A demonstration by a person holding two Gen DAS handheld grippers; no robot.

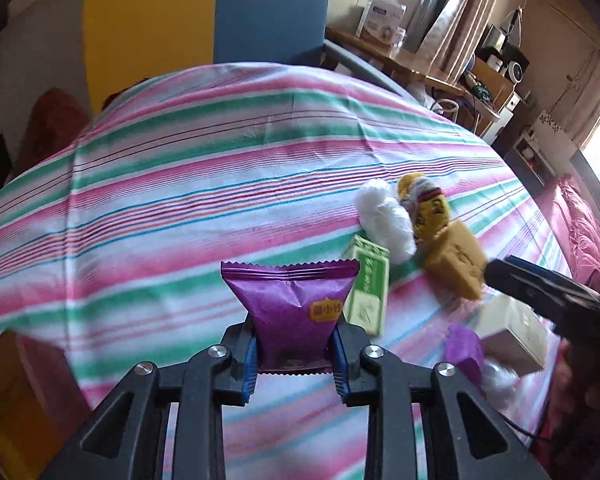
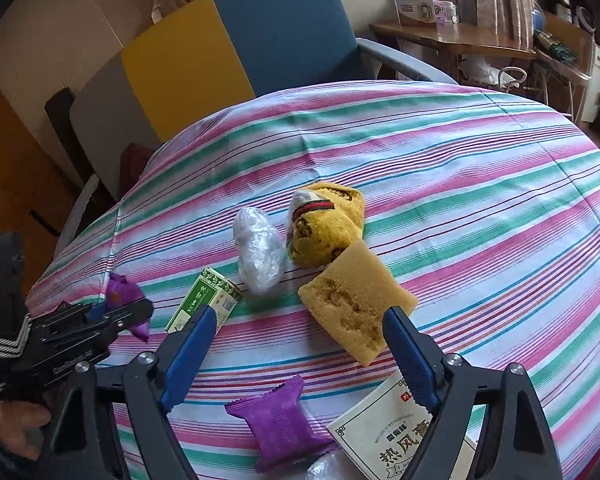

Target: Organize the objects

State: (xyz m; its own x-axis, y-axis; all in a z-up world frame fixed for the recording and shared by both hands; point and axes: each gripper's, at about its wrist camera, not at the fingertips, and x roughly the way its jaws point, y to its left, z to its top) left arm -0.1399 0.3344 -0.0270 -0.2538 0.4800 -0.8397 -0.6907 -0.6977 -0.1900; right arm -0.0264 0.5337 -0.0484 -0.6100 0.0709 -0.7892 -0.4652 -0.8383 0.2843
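Note:
My left gripper (image 1: 296, 354) is shut on a purple snack packet (image 1: 292, 312) and holds it above the striped cloth; it also shows in the right wrist view (image 2: 124, 314) at the far left. My right gripper (image 2: 300, 344) is open and empty, above the cloth just short of a yellow sponge (image 2: 356, 304). Around it lie a green box (image 2: 206, 304), a clear plastic wad (image 2: 258, 256), a yellow sock bundle (image 2: 324, 224), a second purple packet (image 2: 280, 426) and a white medicine box (image 2: 396, 436).
The objects lie on a table with a pink, green and white striped cloth (image 2: 460, 184). A blue and yellow chair (image 2: 260, 40) stands behind it. A wooden desk (image 2: 452, 36) with boxes stands at the back right.

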